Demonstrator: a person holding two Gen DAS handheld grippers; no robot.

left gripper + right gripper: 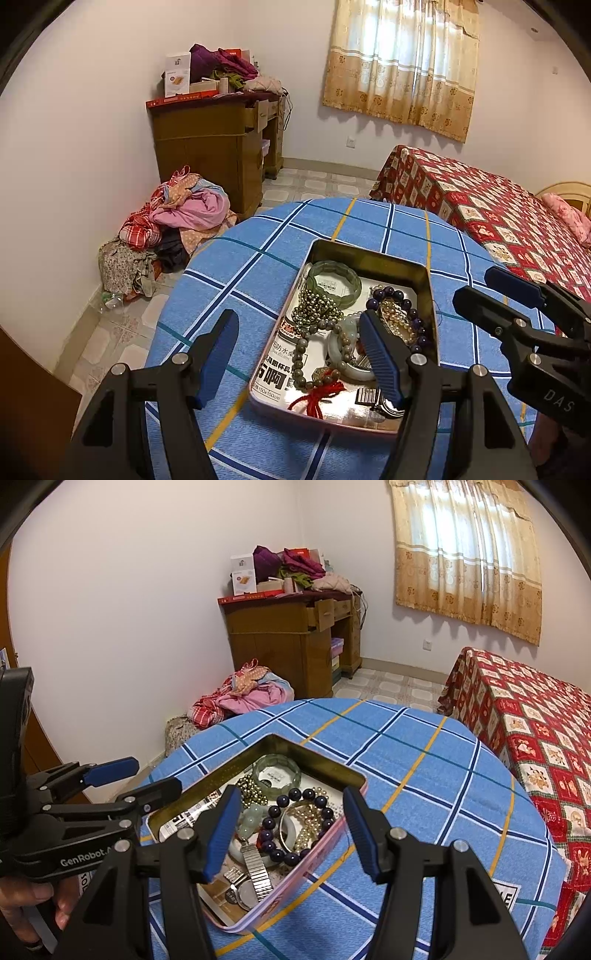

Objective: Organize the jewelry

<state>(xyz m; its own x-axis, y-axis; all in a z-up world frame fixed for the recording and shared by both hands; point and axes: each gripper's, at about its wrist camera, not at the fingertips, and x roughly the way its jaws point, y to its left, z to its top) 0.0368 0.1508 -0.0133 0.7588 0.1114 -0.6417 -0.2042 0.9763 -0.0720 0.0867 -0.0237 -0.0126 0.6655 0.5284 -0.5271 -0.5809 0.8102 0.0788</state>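
Note:
An open metal tin (373, 258) (314, 755) lies on the blue plaid tablecloth (258, 266) (424, 775). It holds a green jade bangle (334, 271) (277, 764), a purple bead bracelet (391, 295) (295, 794), gold bead strands (317, 306), a brown bead string with red tassel (317, 398), a pale jade piece (251, 819) and a metal watch (255, 871). My left gripper (299, 358) is open above the tin's left side. My right gripper (291, 834) is open above the tin; it also shows at the right of the left wrist view (476, 284).
A wooden desk (214, 147) piled with boxes and clothes stands against the far wall. A heap of clothes (177, 218) lies on the tiled floor. A bed with a red patterned cover (491, 210) is at the right. A curtained window (402, 62) is behind.

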